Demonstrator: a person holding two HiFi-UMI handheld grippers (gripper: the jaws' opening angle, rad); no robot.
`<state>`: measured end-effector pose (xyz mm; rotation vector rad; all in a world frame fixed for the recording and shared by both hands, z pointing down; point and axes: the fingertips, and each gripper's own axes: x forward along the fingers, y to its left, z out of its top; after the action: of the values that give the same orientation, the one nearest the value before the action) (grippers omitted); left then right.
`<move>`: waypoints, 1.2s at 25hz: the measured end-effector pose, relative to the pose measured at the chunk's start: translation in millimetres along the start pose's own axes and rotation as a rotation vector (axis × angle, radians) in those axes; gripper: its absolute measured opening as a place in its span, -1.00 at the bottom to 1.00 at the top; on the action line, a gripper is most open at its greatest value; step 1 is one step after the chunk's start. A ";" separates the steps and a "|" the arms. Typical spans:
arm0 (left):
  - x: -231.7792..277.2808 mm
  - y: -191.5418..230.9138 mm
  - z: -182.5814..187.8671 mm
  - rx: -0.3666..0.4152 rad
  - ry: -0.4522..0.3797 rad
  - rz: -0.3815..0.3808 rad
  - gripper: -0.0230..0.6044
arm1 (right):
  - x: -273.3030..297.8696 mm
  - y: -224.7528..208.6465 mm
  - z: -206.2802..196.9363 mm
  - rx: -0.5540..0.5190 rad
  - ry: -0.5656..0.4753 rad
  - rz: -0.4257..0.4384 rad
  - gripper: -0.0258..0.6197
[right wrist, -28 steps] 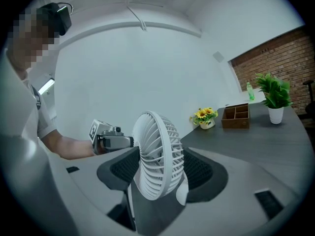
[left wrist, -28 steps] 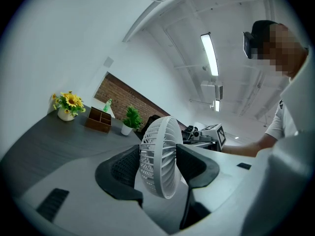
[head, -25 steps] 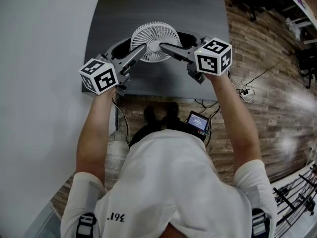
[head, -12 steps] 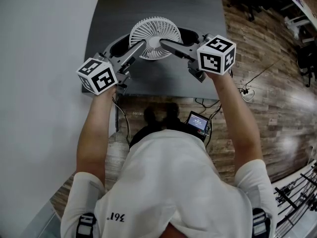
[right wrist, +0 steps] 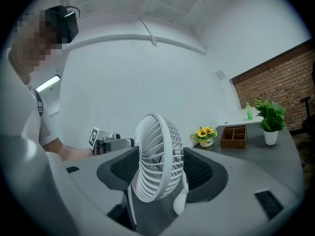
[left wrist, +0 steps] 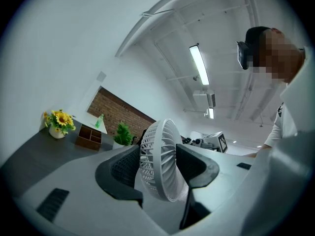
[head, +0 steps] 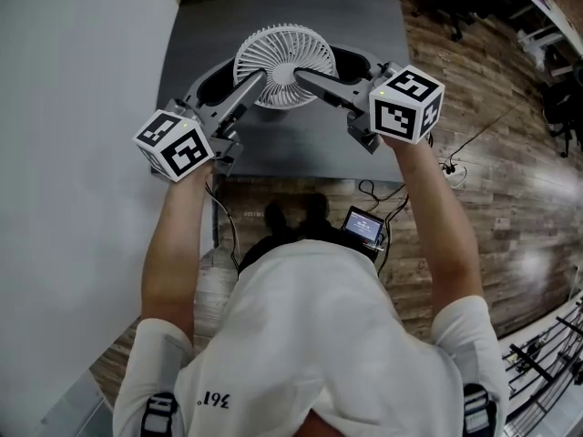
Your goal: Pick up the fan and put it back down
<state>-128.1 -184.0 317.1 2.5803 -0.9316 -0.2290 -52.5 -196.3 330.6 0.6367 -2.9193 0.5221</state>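
My left gripper [left wrist: 157, 165] and right gripper [right wrist: 157, 168] both clamp the fan [head: 284, 57]; on the table [head: 301, 153] a vase [left wrist: 56, 133] holds sunflowers [left wrist: 61, 118], beside a divided wooden box [left wrist: 89, 137]

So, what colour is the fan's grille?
White; the fan shows best in the right gripper view.

Bright, even indoor light; fisheye on both gripper views.
Ceiling strip light [left wrist: 199, 64] glares in my left gripper view; sheen on wood floor [head: 533, 267]; black vignette, bent edges; near body of my right claw [right wrist: 160, 170] soft; shadows faint.
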 end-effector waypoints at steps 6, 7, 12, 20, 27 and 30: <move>-5.2 -25.1 12.2 0.012 -0.038 -0.012 -0.13 | -18.2 18.4 14.4 -0.017 -0.038 -0.005 -0.09; -5.9 -28.4 12.1 0.013 -0.043 -0.014 -0.13 | -20.7 20.5 14.3 -0.019 -0.043 -0.005 -0.09; -7.4 -31.2 16.6 0.020 -0.047 -0.010 -0.13 | -22.5 23.9 19.3 -0.022 -0.056 -0.011 -0.09; -15.1 -50.0 31.4 0.029 -0.073 -0.014 -0.13 | -32.4 41.5 33.5 -0.034 -0.079 -0.008 -0.09; -16.6 -53.8 37.6 0.034 -0.084 -0.026 -0.13 | -33.8 47.1 40.8 -0.047 -0.087 -0.007 -0.09; -16.6 -54.8 38.4 0.035 -0.086 -0.030 -0.13 | -34.7 48.0 41.7 -0.052 -0.087 -0.009 -0.09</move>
<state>-119.8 -146.3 260.1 2.6368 -0.9351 -0.3366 -42.6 -156.7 270.7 0.6825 -2.9983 0.4267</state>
